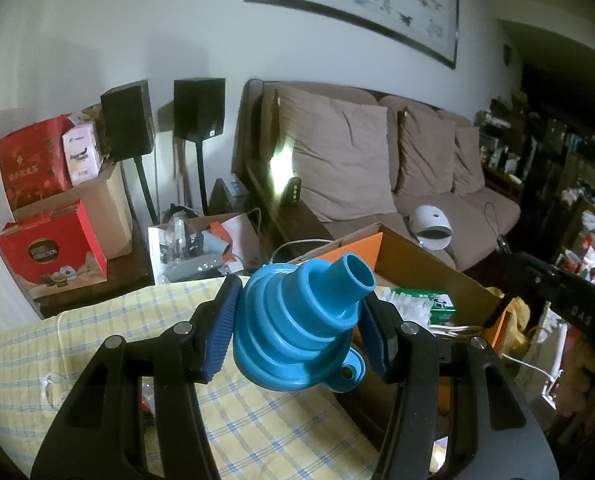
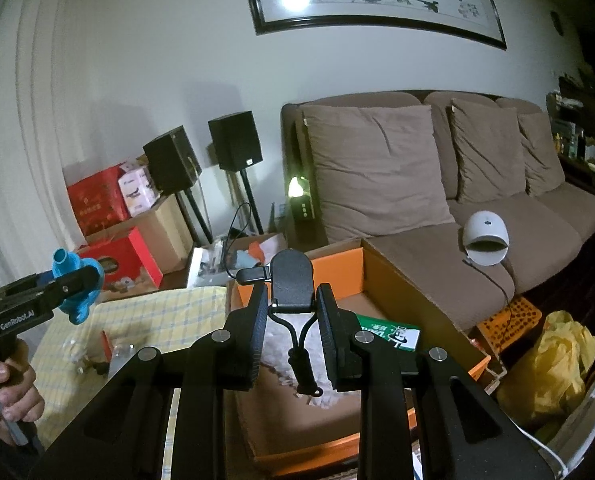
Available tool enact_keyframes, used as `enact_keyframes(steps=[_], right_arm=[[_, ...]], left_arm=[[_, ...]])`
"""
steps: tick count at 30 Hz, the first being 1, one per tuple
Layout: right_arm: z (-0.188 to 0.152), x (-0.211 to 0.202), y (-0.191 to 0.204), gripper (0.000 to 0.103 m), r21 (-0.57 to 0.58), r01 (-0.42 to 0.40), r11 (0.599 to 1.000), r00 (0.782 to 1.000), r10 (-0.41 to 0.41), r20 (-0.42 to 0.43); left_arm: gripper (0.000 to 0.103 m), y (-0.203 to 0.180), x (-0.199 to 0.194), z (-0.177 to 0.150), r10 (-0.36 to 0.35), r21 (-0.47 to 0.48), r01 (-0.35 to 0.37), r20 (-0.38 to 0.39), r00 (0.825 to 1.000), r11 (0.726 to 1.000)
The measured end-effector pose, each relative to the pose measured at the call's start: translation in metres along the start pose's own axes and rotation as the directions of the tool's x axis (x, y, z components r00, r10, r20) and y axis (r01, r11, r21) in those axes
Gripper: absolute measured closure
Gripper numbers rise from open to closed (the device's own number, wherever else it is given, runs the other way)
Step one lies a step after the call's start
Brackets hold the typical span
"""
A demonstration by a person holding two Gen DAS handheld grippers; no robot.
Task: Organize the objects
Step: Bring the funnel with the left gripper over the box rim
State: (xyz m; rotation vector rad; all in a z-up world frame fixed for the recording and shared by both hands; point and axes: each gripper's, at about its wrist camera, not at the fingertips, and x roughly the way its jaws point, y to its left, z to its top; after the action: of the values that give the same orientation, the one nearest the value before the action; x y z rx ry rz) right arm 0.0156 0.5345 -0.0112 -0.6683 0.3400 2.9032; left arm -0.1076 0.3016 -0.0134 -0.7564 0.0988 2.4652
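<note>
Left gripper (image 1: 297,332): clamps blue funnel (image 1: 303,324) above checked cloth (image 1: 137,320); rounded sides may slip
Right gripper (image 2: 291,332): pinches black clip (image 2: 292,280) over orange box (image 2: 339,264); dangling cord may snag

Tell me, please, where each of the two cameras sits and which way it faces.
Left wrist: on the left gripper, facing the sofa; its fingers clamp a blue funnel.
Right wrist: on the right gripper, facing the orange box; its fingers clamp a black tool; a hand shows.
Shared: sofa, funnel, box, speakers.
</note>
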Motion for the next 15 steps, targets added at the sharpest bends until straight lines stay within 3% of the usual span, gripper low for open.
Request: enact_keyframes(steps=[15], right_arm=[[0.002, -0.002, -0.012, 0.079, 0.016, 0.018, 1.000, 1.000, -0.018, 0.002]], left_arm=[[0.050, -0.027, 0.007, 0.006, -0.039, 0.032, 0.039, 0.002, 0.999, 0.999]])
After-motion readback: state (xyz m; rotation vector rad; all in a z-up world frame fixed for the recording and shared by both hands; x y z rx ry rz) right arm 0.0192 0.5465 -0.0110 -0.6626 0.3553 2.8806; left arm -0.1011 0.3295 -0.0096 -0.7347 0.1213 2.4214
